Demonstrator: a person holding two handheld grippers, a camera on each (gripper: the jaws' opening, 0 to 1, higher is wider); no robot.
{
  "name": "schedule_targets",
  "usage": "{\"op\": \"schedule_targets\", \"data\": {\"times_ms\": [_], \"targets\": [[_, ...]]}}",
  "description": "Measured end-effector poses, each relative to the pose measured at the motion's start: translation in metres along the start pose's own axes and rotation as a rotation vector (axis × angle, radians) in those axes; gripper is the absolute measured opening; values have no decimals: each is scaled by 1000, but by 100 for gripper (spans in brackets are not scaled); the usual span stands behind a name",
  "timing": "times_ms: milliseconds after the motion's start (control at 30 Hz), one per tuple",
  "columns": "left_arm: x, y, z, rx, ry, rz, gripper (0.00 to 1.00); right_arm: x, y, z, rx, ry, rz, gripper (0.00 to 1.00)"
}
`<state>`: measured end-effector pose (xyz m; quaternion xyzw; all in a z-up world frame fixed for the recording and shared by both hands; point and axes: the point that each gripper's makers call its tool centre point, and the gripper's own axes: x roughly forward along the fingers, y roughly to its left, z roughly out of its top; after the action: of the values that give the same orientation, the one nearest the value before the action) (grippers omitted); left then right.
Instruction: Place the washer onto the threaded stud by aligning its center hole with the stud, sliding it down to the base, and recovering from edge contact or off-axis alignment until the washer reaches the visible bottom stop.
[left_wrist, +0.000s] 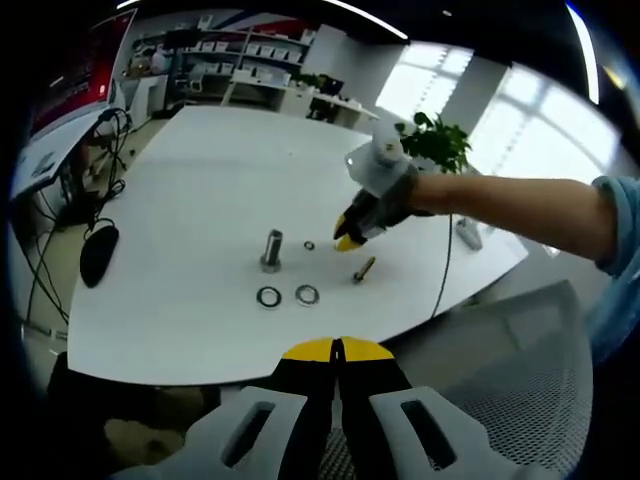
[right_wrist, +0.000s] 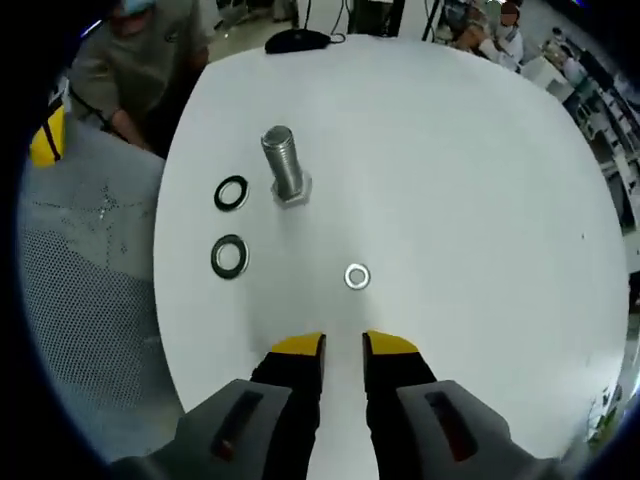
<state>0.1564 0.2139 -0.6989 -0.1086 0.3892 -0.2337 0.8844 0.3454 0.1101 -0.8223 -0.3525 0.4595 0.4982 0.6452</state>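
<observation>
Right claw narrowly open, empty, hovering just before small washer on white surface, apparently lining up to grab; stud upright beyond.

Left gripper view: far, low off table edge. Right gripper view: close overhead. Shared: stud.

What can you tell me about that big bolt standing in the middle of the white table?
The threaded stud is a silvery, metal-looking bolt standing upright on its wide hexagonal head, threads running up the shaft to a flat top. It rests on the white table with nothing on it. Two large washers lie beside it without touching, and a small washer lies farther off. In the left gripper view it stands near the right gripper.
</observation>
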Motion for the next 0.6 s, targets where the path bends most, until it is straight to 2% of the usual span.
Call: {"op": "schedule_targets", "data": {"times_ms": [200, 300, 400, 433, 500, 533, 567, 600], "targets": [[0, 1, -1, -1, 8, 4, 0, 13, -9, 6, 8, 3, -38, 20], [0, 1, -2, -2, 10, 4, 0, 21, -10, 8, 68, -16, -11, 21], [1, 1, -3, -2, 18, 6, 0, 26, -12, 8, 75, -9, -10, 20], [1, 2, -3, -2, 19, 7, 0, 24, -16, 12, 66, -27, -29, 19], [1, 1, -2, -3, 18, 6, 0, 24, -14, 13, 69, -22, -15, 20], [1, 1, -2, -3, 18, 6, 0, 24, -13, 14, 52, -22, -18, 20], [1, 1, -3, -3, 19, 5, 0, 25, -14, 13, -1, -9, -26, 20], [1, 1, -3, -3, 19, 5, 0, 26, -13, 14, -8, -8, -25, 20]]}}
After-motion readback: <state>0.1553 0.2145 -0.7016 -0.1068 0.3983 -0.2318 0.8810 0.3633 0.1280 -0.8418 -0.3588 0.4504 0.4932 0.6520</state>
